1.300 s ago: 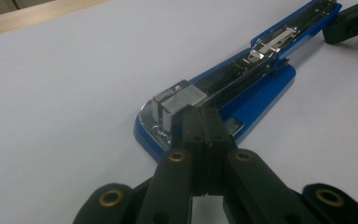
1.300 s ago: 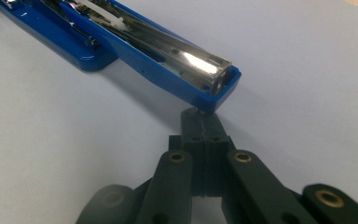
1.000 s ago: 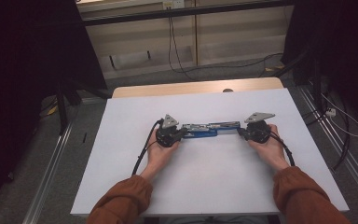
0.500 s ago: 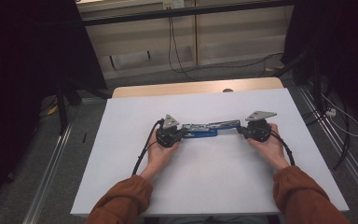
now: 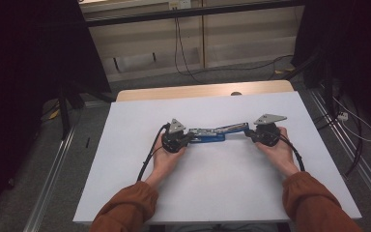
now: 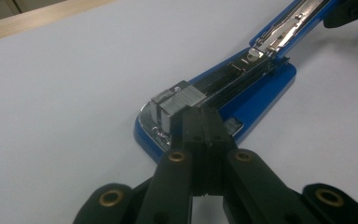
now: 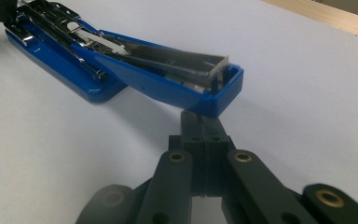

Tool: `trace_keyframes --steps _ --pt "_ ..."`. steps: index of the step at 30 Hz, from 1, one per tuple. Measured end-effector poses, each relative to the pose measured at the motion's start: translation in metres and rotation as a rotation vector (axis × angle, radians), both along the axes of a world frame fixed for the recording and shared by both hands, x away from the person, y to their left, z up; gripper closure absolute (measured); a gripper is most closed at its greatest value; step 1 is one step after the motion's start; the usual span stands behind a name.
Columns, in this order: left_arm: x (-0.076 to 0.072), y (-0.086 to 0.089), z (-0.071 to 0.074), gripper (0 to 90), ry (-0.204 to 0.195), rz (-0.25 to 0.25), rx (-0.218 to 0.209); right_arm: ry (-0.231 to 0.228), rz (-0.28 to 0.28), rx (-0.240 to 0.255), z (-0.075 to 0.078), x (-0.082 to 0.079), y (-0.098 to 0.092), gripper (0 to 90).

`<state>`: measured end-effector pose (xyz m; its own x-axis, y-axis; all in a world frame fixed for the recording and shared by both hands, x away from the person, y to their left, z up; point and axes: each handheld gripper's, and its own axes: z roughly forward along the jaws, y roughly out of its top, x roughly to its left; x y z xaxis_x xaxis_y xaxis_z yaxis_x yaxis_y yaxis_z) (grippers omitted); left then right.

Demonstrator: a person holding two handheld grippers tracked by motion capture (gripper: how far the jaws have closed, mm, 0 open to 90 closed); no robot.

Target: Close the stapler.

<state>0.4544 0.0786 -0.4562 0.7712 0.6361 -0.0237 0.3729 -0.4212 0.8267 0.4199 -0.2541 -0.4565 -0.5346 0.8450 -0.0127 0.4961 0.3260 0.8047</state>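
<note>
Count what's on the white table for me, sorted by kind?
Blue stapler, swung open: 1
Block of staples in its tray: 1
Hand-held grippers: 2, left gripper and right gripper
Total: 4

Mid-surface: I find the opened blue stapler (image 5: 212,134) spanning between left gripper (image 5: 187,138) and right gripper (image 5: 249,135).
Near edge, far edge, corners: bare white surface (image 5: 222,193), passable.

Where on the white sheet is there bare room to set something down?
The white sheet is bare left of the left gripper, right of the right gripper, along the far edge by the wooden strip, and between the forearms. The middle is crowded by the opened blue stapler.
</note>
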Motion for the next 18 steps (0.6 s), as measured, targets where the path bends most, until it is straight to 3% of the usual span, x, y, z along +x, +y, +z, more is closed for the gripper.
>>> trace_keyframes --steps 18 --pt "-0.0009 0.0000 0.0003 90.0 0.000 -0.003 0.001 -0.042 0.017 0.036 0.0034 -0.0023 0.0027 90.0"
